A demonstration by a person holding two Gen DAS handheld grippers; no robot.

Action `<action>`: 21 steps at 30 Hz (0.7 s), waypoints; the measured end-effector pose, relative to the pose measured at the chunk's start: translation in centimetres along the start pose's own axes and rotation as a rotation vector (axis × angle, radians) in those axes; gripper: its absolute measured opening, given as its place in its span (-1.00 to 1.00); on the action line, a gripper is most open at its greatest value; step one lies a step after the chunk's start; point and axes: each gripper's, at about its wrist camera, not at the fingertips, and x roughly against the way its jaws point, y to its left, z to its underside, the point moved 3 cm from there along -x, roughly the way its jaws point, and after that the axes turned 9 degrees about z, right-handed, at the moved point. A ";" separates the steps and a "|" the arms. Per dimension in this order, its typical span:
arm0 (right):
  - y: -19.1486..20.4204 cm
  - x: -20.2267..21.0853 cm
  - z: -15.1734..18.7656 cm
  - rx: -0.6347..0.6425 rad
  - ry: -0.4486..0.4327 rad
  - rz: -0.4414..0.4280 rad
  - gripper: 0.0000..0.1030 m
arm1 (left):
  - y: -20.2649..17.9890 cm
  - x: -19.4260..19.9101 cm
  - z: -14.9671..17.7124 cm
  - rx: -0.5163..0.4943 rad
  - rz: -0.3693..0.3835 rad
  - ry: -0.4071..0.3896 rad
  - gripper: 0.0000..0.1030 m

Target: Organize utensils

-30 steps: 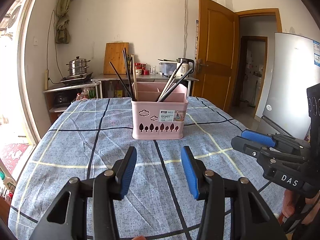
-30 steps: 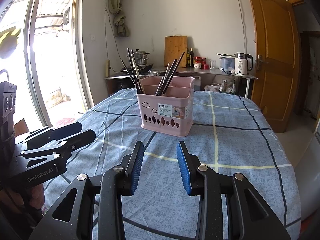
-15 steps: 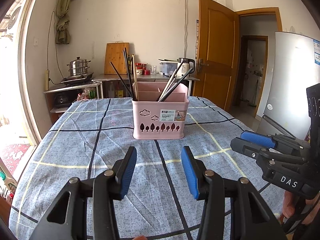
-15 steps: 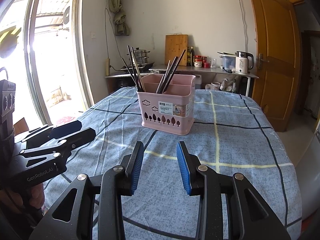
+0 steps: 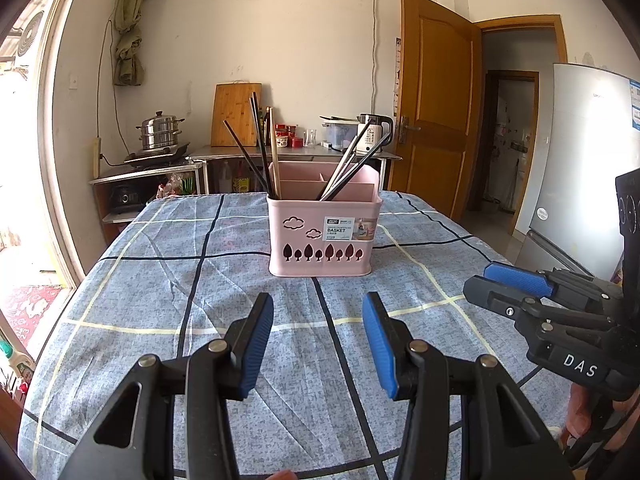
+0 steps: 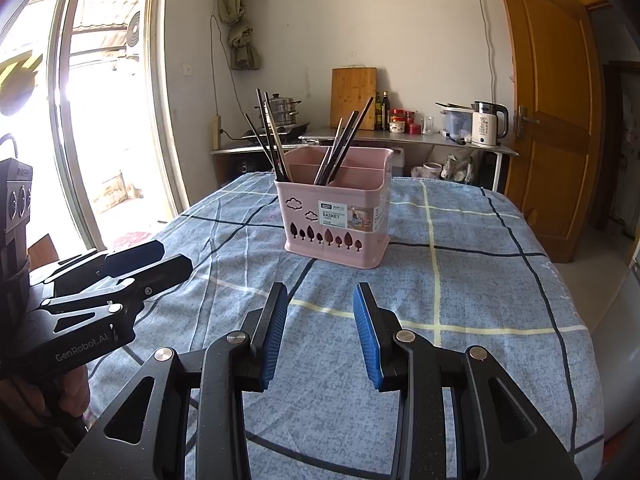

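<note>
The pink utensil basket stands upright near the middle of the table, on the blue checked cloth, well ahead of both tools. Dark chopsticks and one pale stick stand in its near-left compartment; a second bundle of chopsticks leans rightward from a middle compartment. No loose utensil shows on the cloth in either view. The left gripper hovers low over the near part of the cloth, its blue pads spread apart and holding nothing. The right gripper hovers likewise, to the right of the left one, pads spread and empty. This layout fits two stages: utensils already sorted into the basket with both tools drawn clear, or utensils standing mixed and awaiting sorting between compartments. The pictures do not settle which. Any further handling of the sticks would call for a narrow pinch near their upper ends, well above the rim, as the bundles cross closely.
</note>
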 end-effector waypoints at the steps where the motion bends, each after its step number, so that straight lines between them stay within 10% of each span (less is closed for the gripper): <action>1: 0.0 0.0 0.0 0.001 0.000 -0.001 -0.31 | 0.0 0.0 0.0 0.000 0.001 0.001 -0.06; 21: 0.1 0.0 0.0 0.000 0.004 0.002 -0.31 | -0.3 -0.1 -0.1 -0.008 -0.005 0.000 -0.06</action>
